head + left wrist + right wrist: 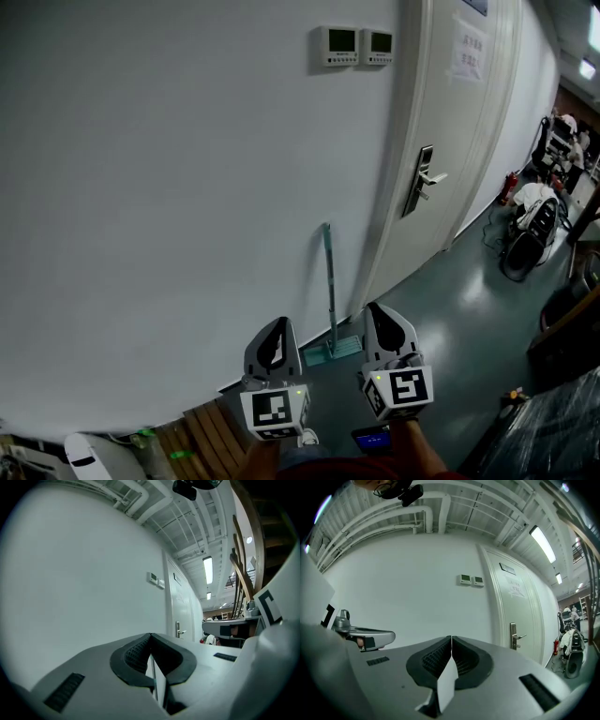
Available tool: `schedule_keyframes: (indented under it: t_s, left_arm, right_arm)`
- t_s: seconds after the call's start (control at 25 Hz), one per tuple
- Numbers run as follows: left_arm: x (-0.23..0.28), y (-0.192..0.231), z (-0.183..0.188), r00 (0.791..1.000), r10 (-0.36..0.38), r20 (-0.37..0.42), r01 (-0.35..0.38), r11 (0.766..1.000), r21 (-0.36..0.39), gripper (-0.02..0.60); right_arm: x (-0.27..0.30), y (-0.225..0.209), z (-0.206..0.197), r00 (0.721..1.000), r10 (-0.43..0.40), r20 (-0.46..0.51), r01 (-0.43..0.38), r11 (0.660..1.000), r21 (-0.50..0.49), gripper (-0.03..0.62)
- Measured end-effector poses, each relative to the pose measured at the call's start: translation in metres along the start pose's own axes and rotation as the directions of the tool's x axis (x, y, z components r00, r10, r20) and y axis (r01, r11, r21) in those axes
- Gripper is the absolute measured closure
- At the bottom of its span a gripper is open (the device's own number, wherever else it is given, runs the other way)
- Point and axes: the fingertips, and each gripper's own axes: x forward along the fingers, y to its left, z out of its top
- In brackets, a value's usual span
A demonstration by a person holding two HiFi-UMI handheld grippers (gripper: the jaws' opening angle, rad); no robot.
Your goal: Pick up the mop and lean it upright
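Head view: the mop [329, 281] stands upright against the white wall [169, 187] just beside the door frame [398, 187], its flat head on the glossy floor [450, 319]. The left hand-held gripper [277, 330] and right hand-held gripper [380, 317] are held level, apart from the mop, each with jaws pressed together on nothing. The mop appears light, with a thin, stiff, smooth pole; a grasp is best taken around mid-pole, since the pole may slip between the pads and the head could skid on the floor.
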Motion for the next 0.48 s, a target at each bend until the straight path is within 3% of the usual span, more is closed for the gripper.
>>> schedule_keyframes:
  t_s: [0.48]
  left_arm:
    - [0.056,0.02,-0.017,0.998,-0.043,-0.035,0.043,0.999,0.014,0.568]
  right_arm:
    - [0.05,-0.011,-0.012,0.999,-0.044,-0.016,0.044,0.999,0.002,0.576]
